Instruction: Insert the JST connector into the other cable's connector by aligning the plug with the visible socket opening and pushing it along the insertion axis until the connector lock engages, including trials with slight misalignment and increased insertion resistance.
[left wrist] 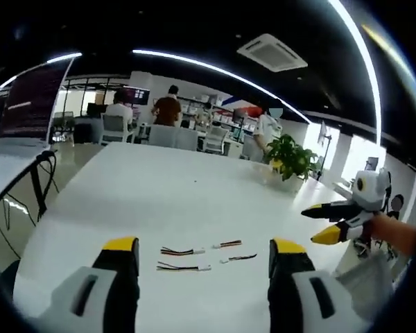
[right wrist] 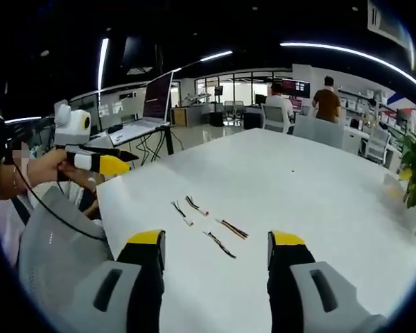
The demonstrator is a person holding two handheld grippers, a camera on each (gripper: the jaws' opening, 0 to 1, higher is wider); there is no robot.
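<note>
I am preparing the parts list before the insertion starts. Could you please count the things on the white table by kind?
Short wired cables with white connector ends: 4
Green potted plant in a white pot: 1
Open laptop computer: 1
Total: 6

Four cables on white table, apparently unmated.

- Left gripper: jaws spread wide, yellow-tipped, holding nothing; in the right gripper view it sits far left, gripped by a hand.
- Right gripper: jaws likewise apart and empty; seen at right in the left gripper view.
</note>
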